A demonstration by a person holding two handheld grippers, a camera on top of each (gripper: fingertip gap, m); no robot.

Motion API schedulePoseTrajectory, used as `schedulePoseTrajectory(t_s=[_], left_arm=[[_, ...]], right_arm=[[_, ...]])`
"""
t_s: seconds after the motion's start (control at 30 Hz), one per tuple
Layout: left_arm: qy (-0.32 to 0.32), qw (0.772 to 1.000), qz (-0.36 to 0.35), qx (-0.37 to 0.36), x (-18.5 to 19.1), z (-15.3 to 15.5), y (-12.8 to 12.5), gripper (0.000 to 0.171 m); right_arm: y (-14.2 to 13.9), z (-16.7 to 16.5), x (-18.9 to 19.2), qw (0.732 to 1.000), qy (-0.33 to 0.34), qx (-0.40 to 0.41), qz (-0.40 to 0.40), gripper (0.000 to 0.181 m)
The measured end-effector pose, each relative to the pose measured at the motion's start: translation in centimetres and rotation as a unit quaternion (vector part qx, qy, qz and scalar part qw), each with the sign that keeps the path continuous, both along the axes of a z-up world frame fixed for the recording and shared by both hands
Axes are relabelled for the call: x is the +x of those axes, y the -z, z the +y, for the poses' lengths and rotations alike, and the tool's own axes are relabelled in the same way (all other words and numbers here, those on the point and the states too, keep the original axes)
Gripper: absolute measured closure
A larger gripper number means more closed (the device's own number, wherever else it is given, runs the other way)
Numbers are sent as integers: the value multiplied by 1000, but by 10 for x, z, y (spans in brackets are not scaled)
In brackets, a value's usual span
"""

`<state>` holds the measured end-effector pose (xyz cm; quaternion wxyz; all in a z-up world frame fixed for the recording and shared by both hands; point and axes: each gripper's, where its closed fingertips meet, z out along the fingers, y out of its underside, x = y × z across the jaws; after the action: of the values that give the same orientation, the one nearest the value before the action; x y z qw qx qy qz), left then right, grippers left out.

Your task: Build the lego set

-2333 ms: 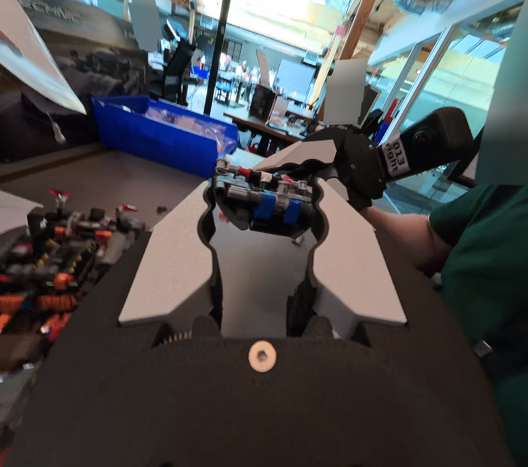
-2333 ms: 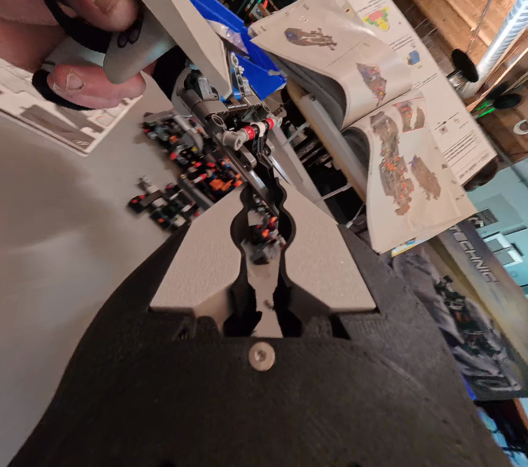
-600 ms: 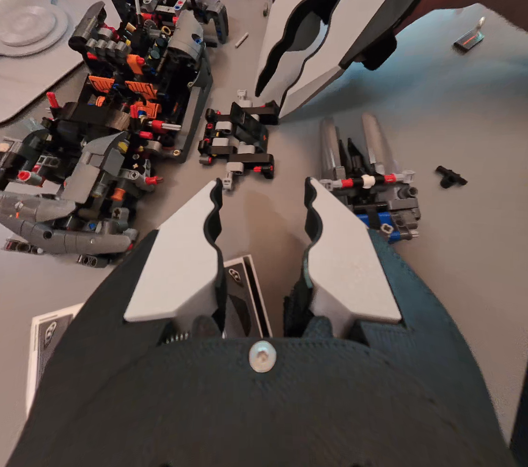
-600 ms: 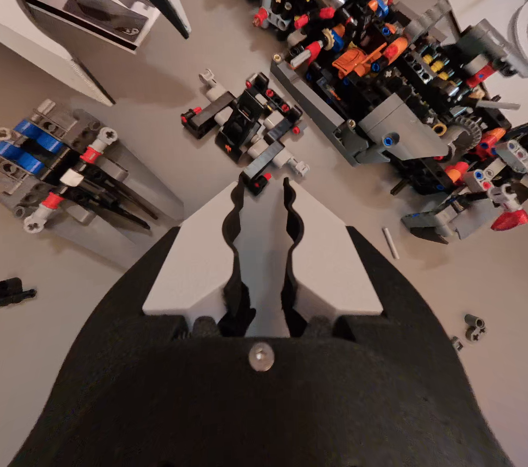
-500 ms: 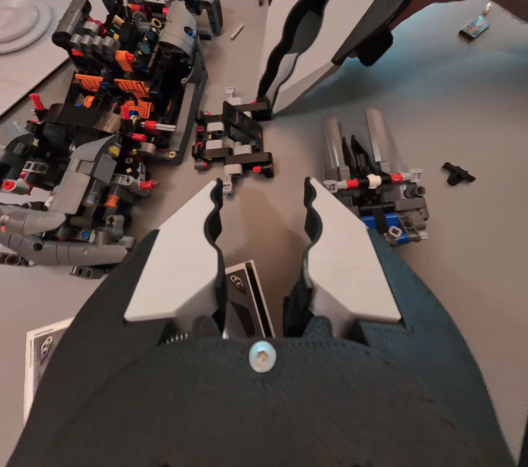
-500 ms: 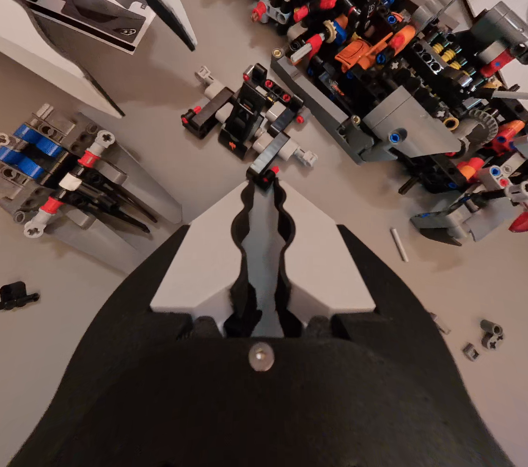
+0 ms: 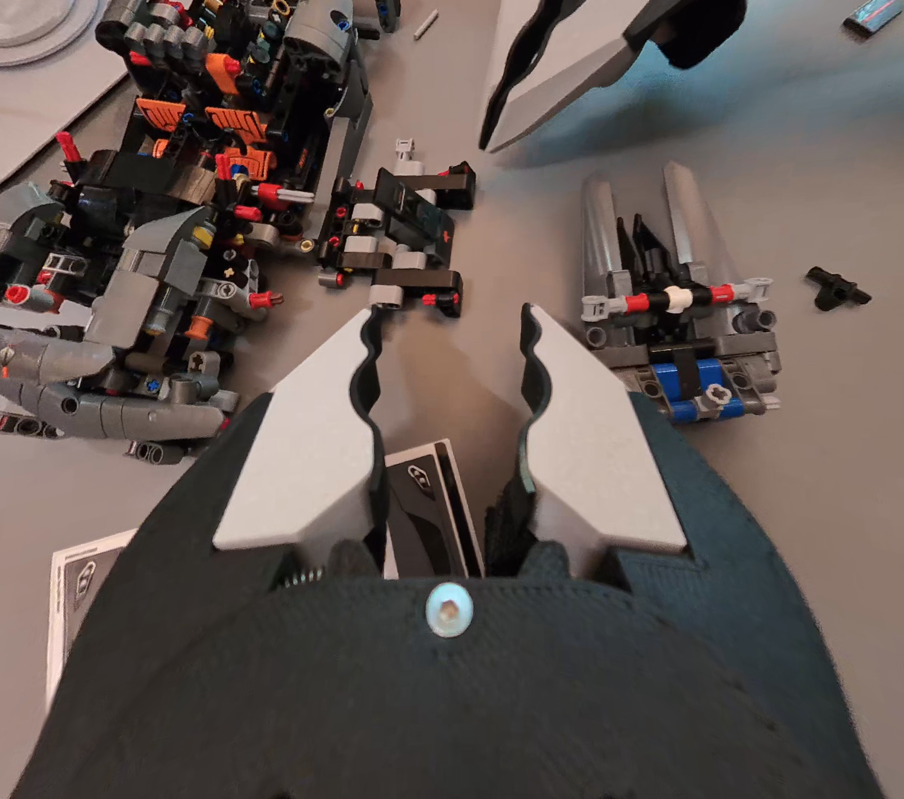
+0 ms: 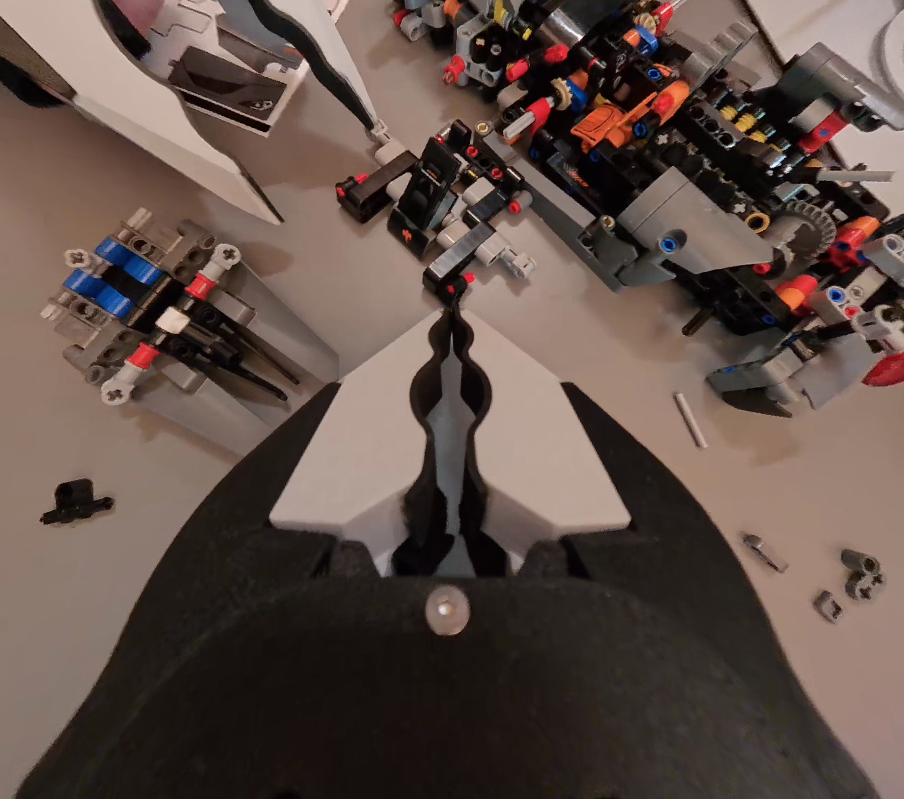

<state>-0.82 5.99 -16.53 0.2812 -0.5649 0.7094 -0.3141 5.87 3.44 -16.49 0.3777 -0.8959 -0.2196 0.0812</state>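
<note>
With the large chassis part-built on the bench, the right gripper is clenching a small black sub-assembly beside it; left gripper gaping empty, winged module lying unattached, right

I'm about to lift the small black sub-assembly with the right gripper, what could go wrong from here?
1. The right gripper pinches only the corner tip of the black sub-assembly, so it may twist or slip out.
2. The piece lies right beside the big model; lifting could snag it.
3. The open left gripper sits close on the opposite side and could bump the piece.
</note>
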Motion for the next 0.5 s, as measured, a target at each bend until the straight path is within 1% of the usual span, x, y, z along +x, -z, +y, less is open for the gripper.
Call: schedulePoseTrajectory(t_s=[0.03, 0.13, 0.2, 0.3, 0.37, 0.5], left_arm=[[0, 1000, 1, 2, 0, 0, 0, 116], [-3, 1000, 0, 11, 1, 2, -1, 116], [-6, 1000, 3, 18, -1, 6, -2, 115], [-11, 1000, 12, 22, -2, 13, -2, 114], [-14, 999, 16, 28, -3, 18, -3, 114], [-12, 999, 33, 33, -3, 25, 2, 115]], right_arm=[[0, -1, -2, 1000, -4, -3, 7, 181], [-3, 0, 6, 1000, -3, 10, -16, 181], [-8, 3, 13, 999, 0, 22, -23, 163], [-7, 5, 21, 1000, -5, 6, -28, 151], [-6, 8, 29, 999, -10, 6, -44, 148], [-1, 14, 32, 999, -39, -5, -35, 144]])
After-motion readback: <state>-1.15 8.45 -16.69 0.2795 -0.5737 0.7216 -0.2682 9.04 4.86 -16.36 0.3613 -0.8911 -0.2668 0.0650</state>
